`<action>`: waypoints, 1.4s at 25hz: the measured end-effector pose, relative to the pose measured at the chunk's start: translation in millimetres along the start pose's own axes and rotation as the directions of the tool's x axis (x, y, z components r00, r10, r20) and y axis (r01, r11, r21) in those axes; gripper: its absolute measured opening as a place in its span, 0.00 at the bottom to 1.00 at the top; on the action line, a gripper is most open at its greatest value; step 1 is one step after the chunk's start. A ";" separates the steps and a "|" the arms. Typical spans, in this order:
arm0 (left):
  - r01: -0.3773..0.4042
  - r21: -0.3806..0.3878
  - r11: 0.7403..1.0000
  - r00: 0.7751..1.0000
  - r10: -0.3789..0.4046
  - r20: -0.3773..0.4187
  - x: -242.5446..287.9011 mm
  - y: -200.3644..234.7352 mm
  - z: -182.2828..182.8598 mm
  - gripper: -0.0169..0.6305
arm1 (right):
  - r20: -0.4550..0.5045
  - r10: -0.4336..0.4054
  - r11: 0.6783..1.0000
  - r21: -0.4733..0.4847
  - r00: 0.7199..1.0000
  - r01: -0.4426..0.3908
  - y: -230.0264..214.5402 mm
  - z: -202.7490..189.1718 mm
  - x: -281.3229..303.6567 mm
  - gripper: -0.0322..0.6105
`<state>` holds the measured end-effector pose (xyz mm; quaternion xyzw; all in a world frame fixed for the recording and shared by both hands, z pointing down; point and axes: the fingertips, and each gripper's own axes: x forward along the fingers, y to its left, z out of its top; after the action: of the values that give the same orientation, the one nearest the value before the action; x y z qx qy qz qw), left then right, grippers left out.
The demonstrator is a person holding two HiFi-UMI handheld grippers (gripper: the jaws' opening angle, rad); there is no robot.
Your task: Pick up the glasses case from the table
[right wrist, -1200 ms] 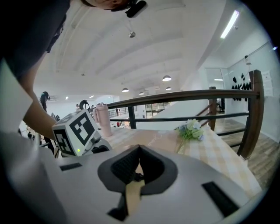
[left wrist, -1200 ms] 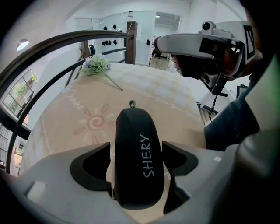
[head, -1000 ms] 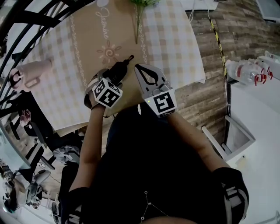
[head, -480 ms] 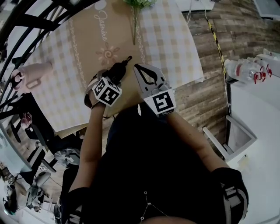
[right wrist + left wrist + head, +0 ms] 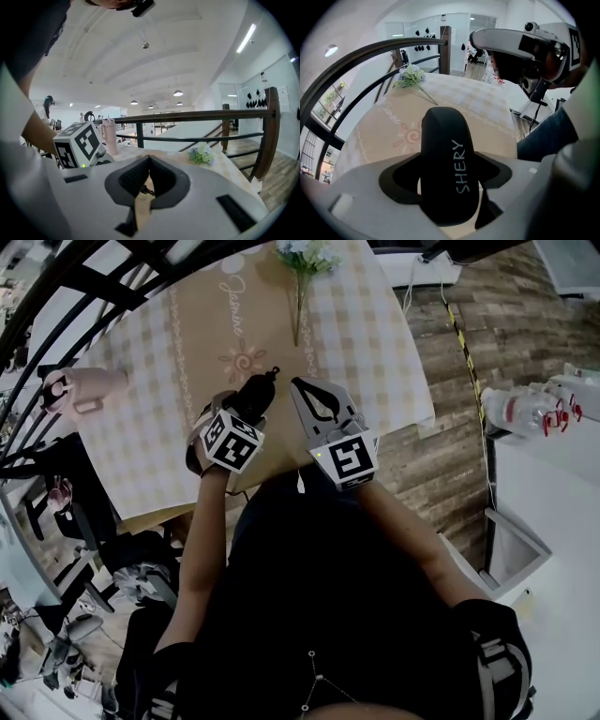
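The black glasses case (image 5: 449,168), lettered SHERY in white, sits clamped lengthwise between the jaws of my left gripper (image 5: 449,185). In the head view the case (image 5: 251,396) sticks out ahead of the left gripper (image 5: 239,418), held above the near part of the table (image 5: 141,427). My right gripper (image 5: 314,395) hovers beside it to the right, its jaws closed tip to tip with nothing between them. In the right gripper view the right gripper (image 5: 149,161) shows its tips meeting, with the left gripper's marker cube (image 5: 77,143) at the left.
A checked cloth with a tan runner (image 5: 244,315) covers the table. A bunch of flowers (image 5: 305,259) lies at the far end and a pink tumbler (image 5: 84,388) stands at the left. A dark railing (image 5: 84,287) curves over the left side. Wood-plank floor (image 5: 450,352) lies to the right.
Both grippers keep their pose and the case stays clamped. The table, flowers and tumbler have slid slightly down and right in the head view as the head camera shifts.
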<state>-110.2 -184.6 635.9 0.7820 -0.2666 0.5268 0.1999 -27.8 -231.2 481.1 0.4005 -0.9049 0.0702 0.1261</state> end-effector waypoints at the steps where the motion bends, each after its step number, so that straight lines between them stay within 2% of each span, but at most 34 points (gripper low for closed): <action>1: -0.007 0.005 1.000 1.000 0.007 0.007 -3.7 -0.3 1.8 0.57 | 0.003 -0.002 1.000 -0.006 1.000 0.002 0.1 2.7 -0.7 0.06; 12: -0.101 0.027 0.994 0.987 0.097 0.126 -49.2 -7.6 24.3 0.57 | 0.045 -0.023 0.997 -0.071 0.999 0.026 -3.8 28.7 -13.2 0.06; 15: -0.141 0.007 0.990 0.971 0.136 0.196 -67.7 -6.6 35.9 0.57 | 0.060 -0.026 0.997 -0.077 0.998 0.030 -4.2 35.7 -17.1 0.06; 20: -0.204 -0.037 0.978 0.923 0.205 0.325 -103.1 -2.9 56.0 0.57 | 0.110 -0.032 0.996 -0.083 0.993 0.041 -1.3 59.4 -22.4 0.06; 23: -0.236 -0.054 0.970 0.885 0.238 0.401 -124.9 -1.8 67.9 0.57 | 0.134 -0.027 0.992 -0.116 0.991 0.043 0.1 73.6 -26.0 0.06; 26: -0.232 -0.101 0.968 0.836 0.251 0.487 -146.7 -3.1 80.0 0.57 | 0.159 -0.028 0.991 -0.123 0.987 0.048 1.2 86.8 -30.1 0.06; 31: -0.218 -0.180 0.959 0.724 0.283 0.629 -189.9 -1.8 101.7 0.57 | 0.197 -0.024 0.992 -0.116 0.980 0.047 5.6 105.0 -36.4 0.06; 35: -0.236 -0.231 0.944 0.635 0.330 0.699 -216.9 1.2 108.3 0.57 | 0.217 -0.015 0.992 -0.117 0.976 0.041 9.0 113.5 -38.6 0.06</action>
<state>-98.9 -205.1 394.5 0.8613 -0.4735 0.1801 0.0380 -29.0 -223.8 361.2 0.4100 -0.9101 -0.0306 0.0522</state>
